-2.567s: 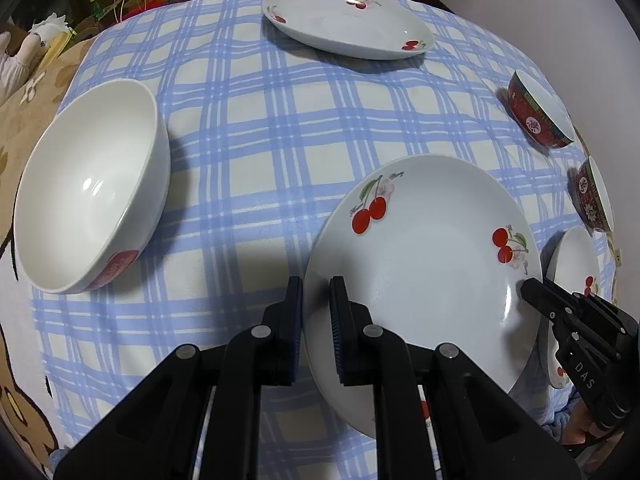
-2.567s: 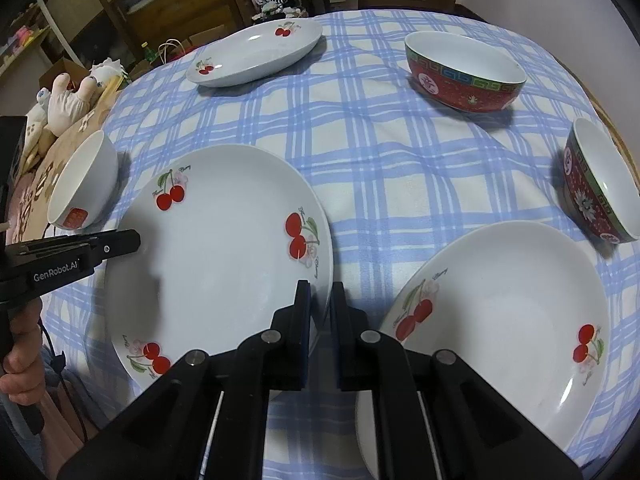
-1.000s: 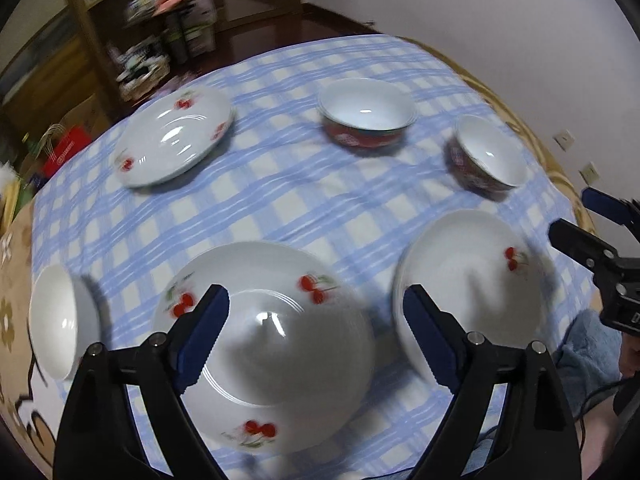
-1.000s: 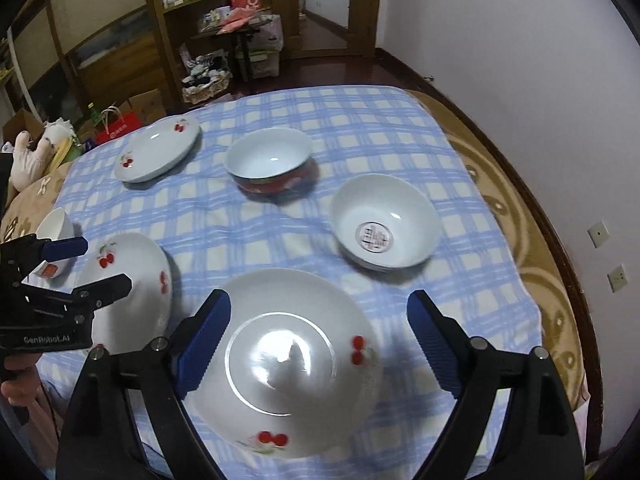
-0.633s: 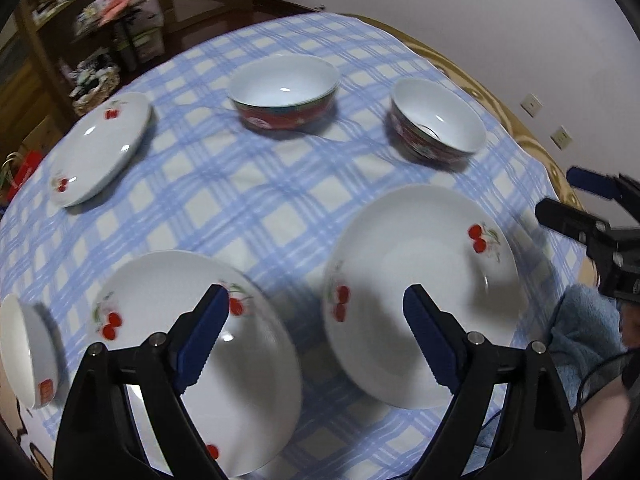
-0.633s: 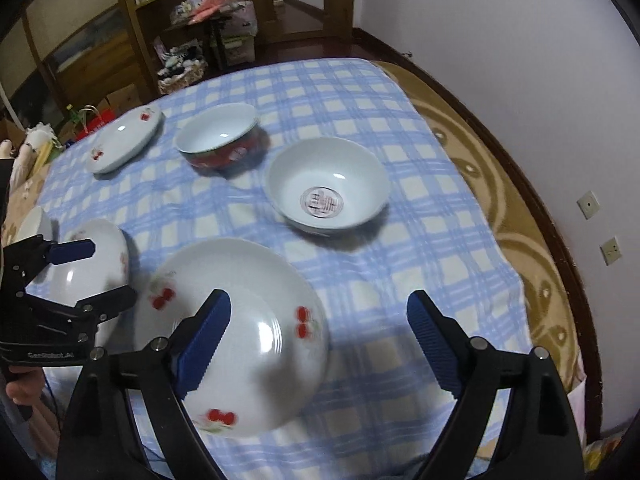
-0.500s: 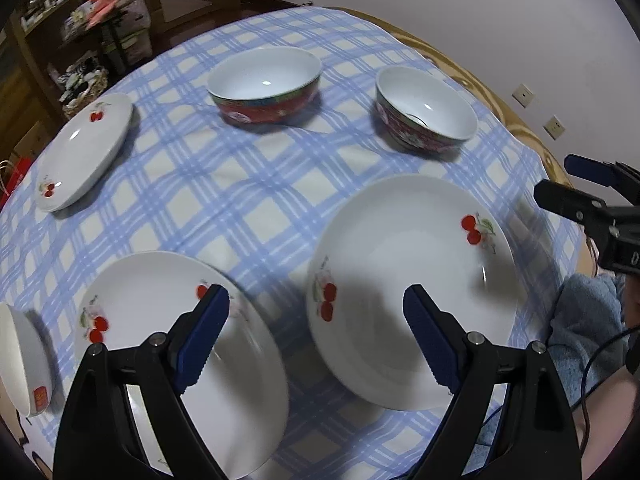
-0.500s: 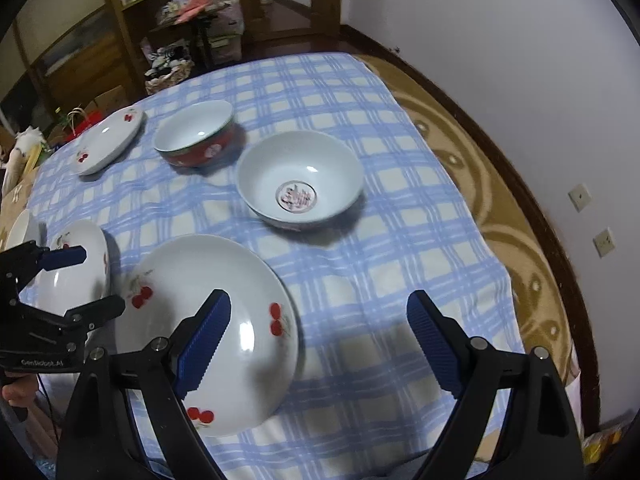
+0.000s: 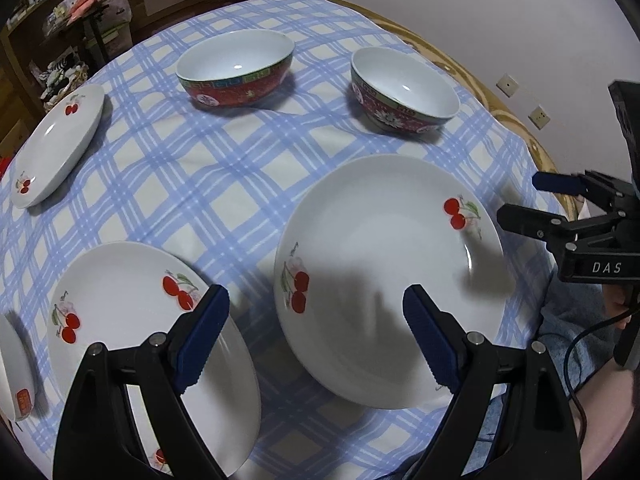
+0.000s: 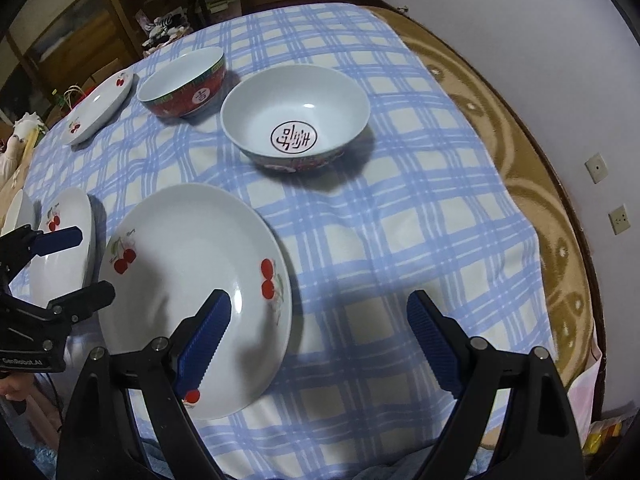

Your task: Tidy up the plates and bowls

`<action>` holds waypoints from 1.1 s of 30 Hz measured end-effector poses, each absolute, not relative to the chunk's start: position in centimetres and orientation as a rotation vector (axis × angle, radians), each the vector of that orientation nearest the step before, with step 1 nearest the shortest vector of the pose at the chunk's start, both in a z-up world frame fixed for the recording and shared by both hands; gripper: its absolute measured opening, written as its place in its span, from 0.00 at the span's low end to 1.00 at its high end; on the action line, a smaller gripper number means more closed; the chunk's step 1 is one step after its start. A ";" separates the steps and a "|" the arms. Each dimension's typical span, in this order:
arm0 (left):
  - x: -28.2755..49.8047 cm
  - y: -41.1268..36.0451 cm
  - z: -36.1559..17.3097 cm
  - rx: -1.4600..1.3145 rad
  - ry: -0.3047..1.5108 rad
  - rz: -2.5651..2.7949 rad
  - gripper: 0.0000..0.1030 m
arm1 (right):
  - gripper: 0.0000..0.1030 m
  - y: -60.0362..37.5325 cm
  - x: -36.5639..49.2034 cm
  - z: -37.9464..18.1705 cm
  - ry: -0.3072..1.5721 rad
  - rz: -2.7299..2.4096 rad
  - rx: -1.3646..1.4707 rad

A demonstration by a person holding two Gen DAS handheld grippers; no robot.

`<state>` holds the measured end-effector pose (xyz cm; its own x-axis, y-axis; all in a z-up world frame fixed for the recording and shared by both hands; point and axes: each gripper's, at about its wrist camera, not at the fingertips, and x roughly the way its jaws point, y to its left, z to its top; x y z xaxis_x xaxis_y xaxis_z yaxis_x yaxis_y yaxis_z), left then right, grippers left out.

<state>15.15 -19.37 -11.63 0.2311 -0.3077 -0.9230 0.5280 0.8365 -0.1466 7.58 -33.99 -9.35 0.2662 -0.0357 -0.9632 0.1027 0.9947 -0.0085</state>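
Blue-checked cloth covers the desk; both the left tool and right tool hang wide open and empty over the white cherry-printed ceramic plate.

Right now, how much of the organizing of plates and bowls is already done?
Nothing looks stacked yet. Three cherry plates lie apart on the checked cloth: one at the front right, one at the front left, one far left. Two red bowls and a white bowl also stand singly. In hand: nothing; the left gripper and right gripper are open. All the grouping is left.
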 end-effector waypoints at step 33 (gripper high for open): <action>15.4 -19.2 -12.8 0.122 1.267 -0.612 0.57 | 0.33 -33.6 7.8 -12.0 1.442 -0.017 0.128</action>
